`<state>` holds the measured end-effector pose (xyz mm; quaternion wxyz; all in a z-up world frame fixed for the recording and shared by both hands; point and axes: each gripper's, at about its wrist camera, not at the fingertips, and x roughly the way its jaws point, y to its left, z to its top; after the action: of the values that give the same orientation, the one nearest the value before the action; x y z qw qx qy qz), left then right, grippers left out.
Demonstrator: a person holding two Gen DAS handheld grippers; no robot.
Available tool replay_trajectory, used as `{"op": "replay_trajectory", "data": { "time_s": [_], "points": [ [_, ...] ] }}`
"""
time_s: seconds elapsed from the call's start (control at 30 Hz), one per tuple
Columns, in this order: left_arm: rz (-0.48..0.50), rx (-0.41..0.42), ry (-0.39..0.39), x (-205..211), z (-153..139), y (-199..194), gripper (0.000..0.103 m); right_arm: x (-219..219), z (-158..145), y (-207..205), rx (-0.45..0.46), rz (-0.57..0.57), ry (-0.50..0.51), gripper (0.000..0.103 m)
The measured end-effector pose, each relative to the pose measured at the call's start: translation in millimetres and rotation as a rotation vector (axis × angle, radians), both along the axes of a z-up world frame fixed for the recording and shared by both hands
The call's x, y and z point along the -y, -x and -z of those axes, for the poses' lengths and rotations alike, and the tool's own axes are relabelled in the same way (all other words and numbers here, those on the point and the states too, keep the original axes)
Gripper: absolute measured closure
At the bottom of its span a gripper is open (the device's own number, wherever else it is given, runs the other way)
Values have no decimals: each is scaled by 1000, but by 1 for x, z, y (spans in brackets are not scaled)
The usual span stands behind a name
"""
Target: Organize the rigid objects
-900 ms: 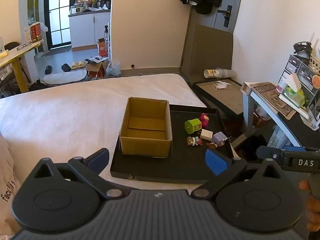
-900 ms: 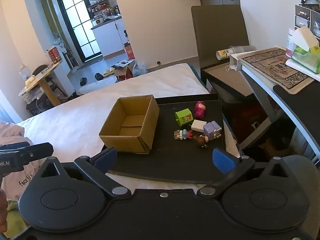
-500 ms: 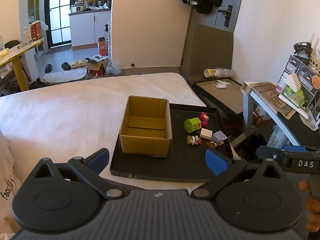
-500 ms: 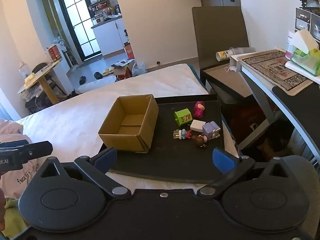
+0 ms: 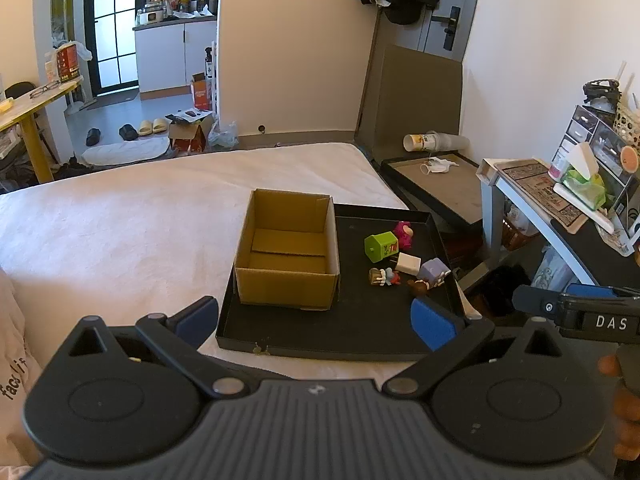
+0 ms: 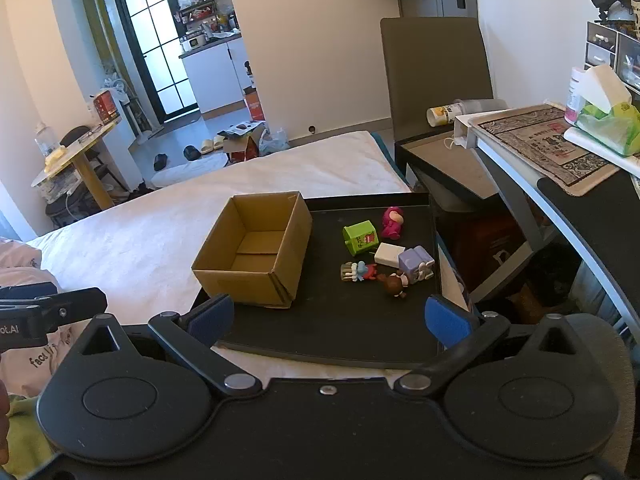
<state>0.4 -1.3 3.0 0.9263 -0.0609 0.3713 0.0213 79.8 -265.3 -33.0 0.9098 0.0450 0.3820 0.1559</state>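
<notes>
Both the left tongs (image 5: 316,318) and the right tongs (image 6: 328,318) hang spread wide apart, gripping nothing, above the near edge of a black tray (image 5: 360,332) on the white bed (image 5: 120,232). An empty cardboard box (image 5: 286,264) stands on the tray's left; small toys (image 5: 400,256) cluster at its right.

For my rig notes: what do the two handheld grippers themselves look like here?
Both match: the left gripper and right gripper have matte black bodies, two round discs, angled link arms with silver pivots, and blue fingertip pads. The left's body is ribbed. Seen side-on, the right gripper carries white lettering "DAS".
</notes>
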Motion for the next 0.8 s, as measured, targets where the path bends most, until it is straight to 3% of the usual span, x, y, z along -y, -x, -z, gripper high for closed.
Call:
{"op": "replay_trajectory", "data": {
  "time_s": [0.8],
  "points": [
    [3,7,-3,3,-3,2,1,2,-4,3,12,6,7,0]
  ]
}}
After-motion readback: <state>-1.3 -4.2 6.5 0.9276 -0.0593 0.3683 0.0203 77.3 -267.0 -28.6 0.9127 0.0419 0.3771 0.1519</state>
